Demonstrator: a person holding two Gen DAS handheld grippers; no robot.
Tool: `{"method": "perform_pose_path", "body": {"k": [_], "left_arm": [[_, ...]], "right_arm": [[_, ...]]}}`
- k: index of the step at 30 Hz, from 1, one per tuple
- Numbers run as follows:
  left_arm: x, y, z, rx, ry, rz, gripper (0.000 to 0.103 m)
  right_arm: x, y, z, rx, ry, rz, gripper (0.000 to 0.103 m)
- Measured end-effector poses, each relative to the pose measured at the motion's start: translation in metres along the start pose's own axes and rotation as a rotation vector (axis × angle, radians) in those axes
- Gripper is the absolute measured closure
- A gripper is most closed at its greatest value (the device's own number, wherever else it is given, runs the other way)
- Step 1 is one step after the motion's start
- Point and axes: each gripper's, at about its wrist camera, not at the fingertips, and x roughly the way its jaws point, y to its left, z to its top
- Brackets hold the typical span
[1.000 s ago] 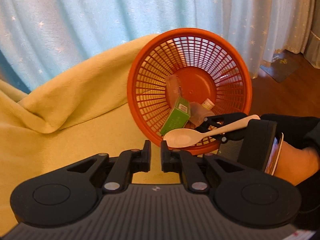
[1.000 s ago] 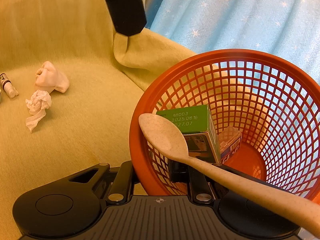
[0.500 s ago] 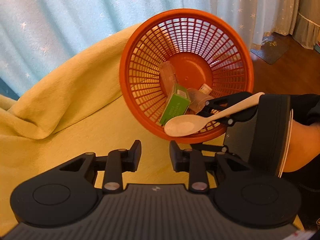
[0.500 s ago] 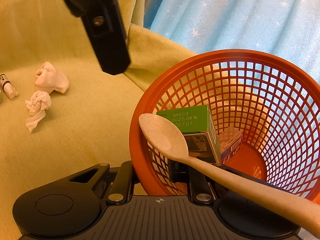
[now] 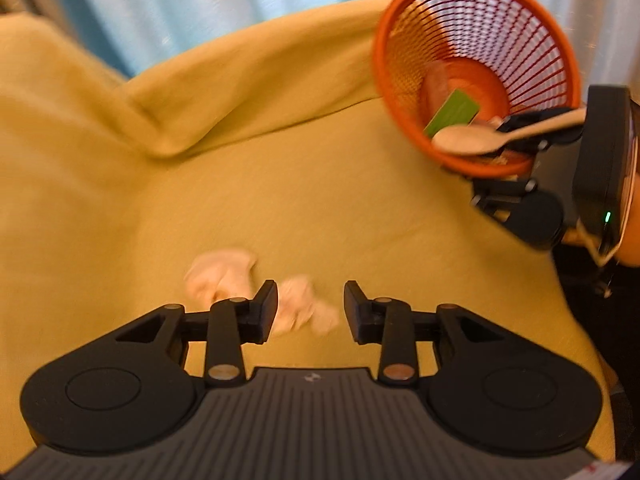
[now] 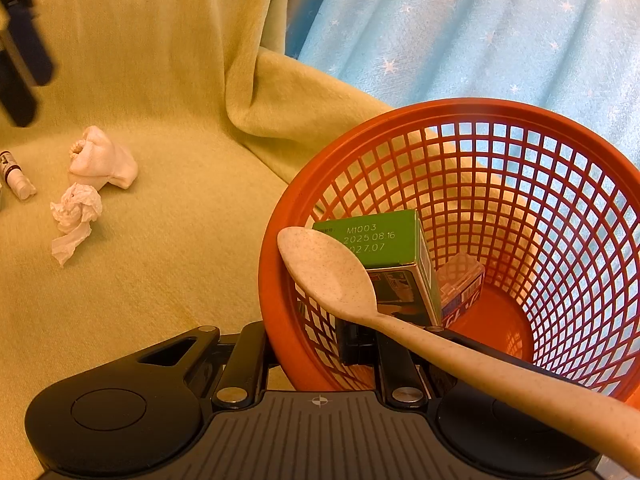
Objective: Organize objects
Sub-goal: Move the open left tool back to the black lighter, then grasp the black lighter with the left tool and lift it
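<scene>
My left gripper (image 5: 310,306) hovers low over the yellow blanket, jaws opening. A crumpled white tissue (image 5: 298,306) lies between its fingers, with no pad pressing on it. A second white wad (image 5: 220,272) lies just to its left. My right gripper (image 6: 308,344) is shut on the rim of the tilted orange basket (image 6: 480,106), one finger outside and one inside. A beige spoon (image 6: 332,276) rests across the top of that gripper, its bowl over the basket. Inside the basket lie a green box (image 6: 372,236) and a clear packet (image 6: 460,280).
The yellow blanket (image 5: 320,200) covers the whole surface and rises in folds at the back. A small tube (image 6: 16,176) lies at the far left near the tissue (image 6: 76,212) and wad (image 6: 104,160). Pale blue curtains (image 6: 480,20) hang behind.
My left gripper swung left, away from the basket, and down to the tissues, and its jaws spread apart. The right gripper, basket and spoon stayed put.
</scene>
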Motion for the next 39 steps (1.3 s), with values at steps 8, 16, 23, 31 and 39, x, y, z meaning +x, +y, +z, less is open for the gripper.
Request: {"method": "perform_pose_path", "body": {"k": [8, 16, 23, 31, 39], "left_arm": [[-0.001, 0.017, -0.047, -0.062, 0.06, 0.083, 0.068], [0.013, 0.025, -0.09, -0.235, 0.123, 0.101, 0.031], [0.036, 0.033, -0.114, -0.445, 0.132, 0.115, 0.017], [0.063, 0.037, -0.124, -0.577, 0.139, 0.129, 0.017], [0.078, 0.032, -0.126, -0.533, 0.157, 0.136, 0.024]], "right_arm": [[0.0, 0.0, 0.0, -0.008, 0.002, -0.001, 0.091], [0.0, 0.001, -0.002, -0.013, 0.004, -0.003, 0.091], [0.0, 0.001, -0.003, -0.014, 0.005, -0.003, 0.091], [0.0, 0.001, -0.003, -0.009, 0.004, -0.001, 0.09], [0.001, 0.002, -0.002, -0.01, 0.006, -0.001, 0.09]]}}
